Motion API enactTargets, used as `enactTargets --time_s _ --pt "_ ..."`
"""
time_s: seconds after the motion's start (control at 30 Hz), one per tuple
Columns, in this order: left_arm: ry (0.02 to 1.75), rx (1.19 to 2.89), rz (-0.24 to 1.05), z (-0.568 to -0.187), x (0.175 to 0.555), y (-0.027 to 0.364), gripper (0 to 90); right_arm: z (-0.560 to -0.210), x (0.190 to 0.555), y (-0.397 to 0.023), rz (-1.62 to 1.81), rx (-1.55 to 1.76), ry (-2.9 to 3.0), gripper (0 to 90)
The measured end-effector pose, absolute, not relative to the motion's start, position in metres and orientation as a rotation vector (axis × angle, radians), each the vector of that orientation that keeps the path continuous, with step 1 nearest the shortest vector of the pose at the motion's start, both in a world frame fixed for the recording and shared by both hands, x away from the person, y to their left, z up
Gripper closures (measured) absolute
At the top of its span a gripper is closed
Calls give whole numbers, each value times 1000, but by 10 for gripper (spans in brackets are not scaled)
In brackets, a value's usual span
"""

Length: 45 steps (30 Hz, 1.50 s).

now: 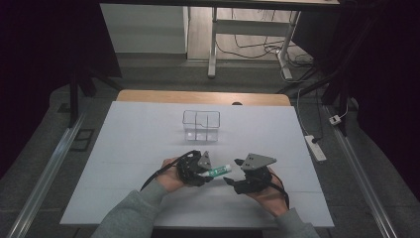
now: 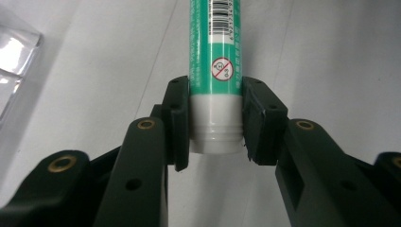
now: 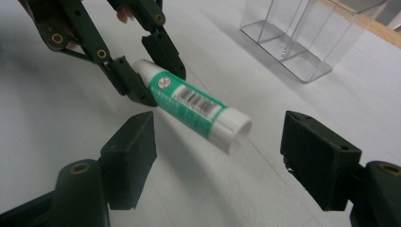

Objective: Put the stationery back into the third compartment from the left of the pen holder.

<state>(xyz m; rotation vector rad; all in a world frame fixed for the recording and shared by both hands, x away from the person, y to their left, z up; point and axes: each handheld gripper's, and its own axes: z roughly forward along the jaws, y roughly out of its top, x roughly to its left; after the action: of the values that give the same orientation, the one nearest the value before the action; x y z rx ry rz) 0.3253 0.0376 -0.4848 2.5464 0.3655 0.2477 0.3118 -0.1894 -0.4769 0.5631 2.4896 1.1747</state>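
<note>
While your left gripper (image 2: 215, 120) pinches the glue stick (image 2: 215, 71) at its white end above the table (image 1: 129, 148); your right gripper (image 3: 220, 161) stands spread, its capped tip between the jaws, untouched | progress: lifted; likely cap pull or handover remains | clear divided box (image 1: 200, 125): apparently empty

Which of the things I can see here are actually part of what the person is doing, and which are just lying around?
In use:
- green and white plastic glue stick, clamped at one end by the left gripper
- right gripper, open, facing the stick's free end
- clear plastic four-compartment box, probably

Lying about:
- white power strip on the floor
- grey desk frame behind
</note>
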Motion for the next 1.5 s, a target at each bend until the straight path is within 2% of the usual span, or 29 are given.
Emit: enactTargets --time_s 0.6,0.93,1.2,1.5 --pt "319 2585 204 -488 326 30 646 -480 315 -168 1034 352 2608 325" --pt "286 2588 165 -486 321 28 646 -486 308 -153 852 199 2671 440" --pt "231 2604 126 -482 319 31 646 -493 300 -144 700 52 2648 581" --pt "201 2607 122 -483 316 32 639 -498 293 -139 652 -58 2642 632"
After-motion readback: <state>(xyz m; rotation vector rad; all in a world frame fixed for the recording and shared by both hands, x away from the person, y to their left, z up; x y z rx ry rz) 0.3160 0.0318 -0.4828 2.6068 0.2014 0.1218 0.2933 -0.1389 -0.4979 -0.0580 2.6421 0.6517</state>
